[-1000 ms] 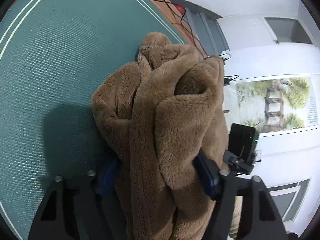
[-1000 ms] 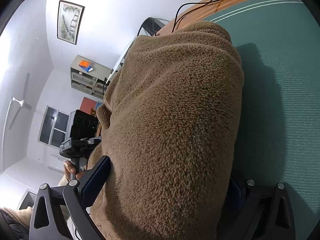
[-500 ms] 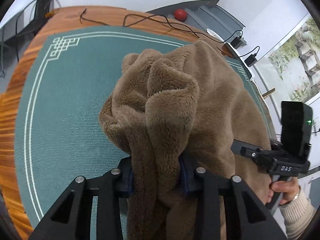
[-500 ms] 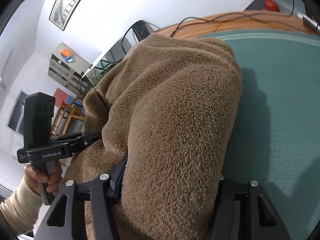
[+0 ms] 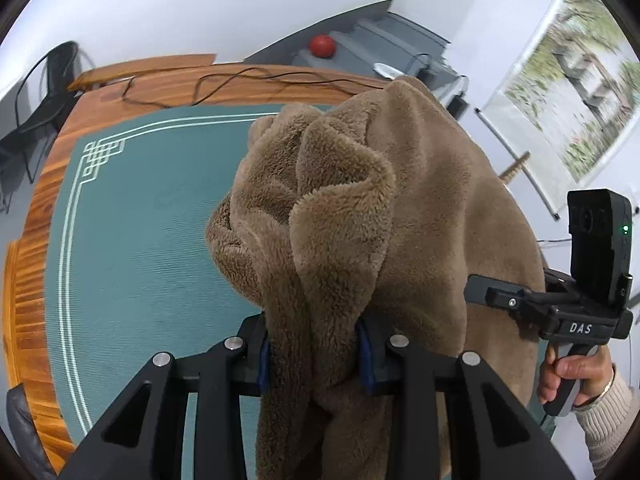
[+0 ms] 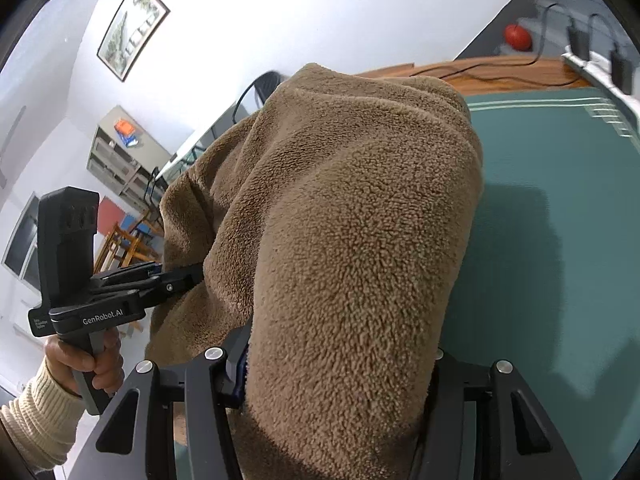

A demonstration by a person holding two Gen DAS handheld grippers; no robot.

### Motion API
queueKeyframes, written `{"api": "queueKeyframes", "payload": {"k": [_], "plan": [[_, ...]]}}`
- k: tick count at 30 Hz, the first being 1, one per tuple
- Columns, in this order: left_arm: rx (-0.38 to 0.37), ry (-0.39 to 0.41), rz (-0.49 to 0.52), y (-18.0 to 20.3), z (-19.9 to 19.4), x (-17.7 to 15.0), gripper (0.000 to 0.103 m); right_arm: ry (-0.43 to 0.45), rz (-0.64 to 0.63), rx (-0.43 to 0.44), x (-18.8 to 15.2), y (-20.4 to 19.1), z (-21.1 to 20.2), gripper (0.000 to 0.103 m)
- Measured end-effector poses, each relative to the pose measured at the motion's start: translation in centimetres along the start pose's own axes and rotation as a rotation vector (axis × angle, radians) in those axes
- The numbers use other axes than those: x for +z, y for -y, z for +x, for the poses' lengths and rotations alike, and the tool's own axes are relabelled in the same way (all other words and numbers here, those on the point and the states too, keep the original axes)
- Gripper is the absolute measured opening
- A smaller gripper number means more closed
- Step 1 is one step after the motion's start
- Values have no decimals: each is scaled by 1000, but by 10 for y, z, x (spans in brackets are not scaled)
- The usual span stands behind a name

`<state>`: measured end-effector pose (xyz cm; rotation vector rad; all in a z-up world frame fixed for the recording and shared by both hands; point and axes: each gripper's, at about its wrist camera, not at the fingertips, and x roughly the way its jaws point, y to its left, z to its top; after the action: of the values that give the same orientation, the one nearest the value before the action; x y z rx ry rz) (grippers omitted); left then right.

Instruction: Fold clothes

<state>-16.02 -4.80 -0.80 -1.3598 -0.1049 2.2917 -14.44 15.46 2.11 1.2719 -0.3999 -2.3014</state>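
Note:
A thick brown fleece garment (image 5: 420,208) hangs bunched between both grippers above the green mat (image 5: 140,240). My left gripper (image 5: 316,354) is shut on a gathered fold, its blue pads pressed into the fleece from both sides. In the right wrist view the garment (image 6: 352,220) fills the middle, and my right gripper (image 6: 336,368) is shut on a wide bundle of it. The right pad is hidden behind the fabric. Each view shows the other gripper's body beside the cloth, held by a hand (image 5: 572,376) in a cream sleeve.
The mat (image 6: 560,160) lies on a wooden table (image 5: 32,240) with black cables (image 5: 240,80) along its far side. A black chair (image 5: 52,80) stands at the left end. A red ball (image 5: 322,45) sits on grey steps behind. A shelf unit (image 6: 120,160) lines the left wall.
Both grippers' jaws closed from wide apart onto the fleece. Both then rose with it, and the garment's lower part came up off the mat while the left view swung round.

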Motion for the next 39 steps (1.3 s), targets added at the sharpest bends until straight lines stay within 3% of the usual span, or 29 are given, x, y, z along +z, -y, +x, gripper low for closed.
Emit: {"api": "queueKeyframes", "payload": {"k": [9,16,23,29,35,37,39], "plan": [[-96,-2,93,114,0,-4,37,89,57,-57,-47,46,-106,55],[-181,-45,179,235,31,-1,37,150,169,-140,-101,124,-202,55],[-226,-106,216,322,67,-11,37,192,260,-186,-143,190,-260,55],[-206,-139,233,365,104,-7,37,195,316,-194,-161,237,-275,55],[-151,-174,214,375,138,-7,38,159,354,-187,-169,300,-282,56],[-132,-183,207,375,146,-8,43,151,366,-185,-168,306,-274,57],[-105,-185,199,373,149,-8,53,145,361,-199,-168,305,-270,69]]}}
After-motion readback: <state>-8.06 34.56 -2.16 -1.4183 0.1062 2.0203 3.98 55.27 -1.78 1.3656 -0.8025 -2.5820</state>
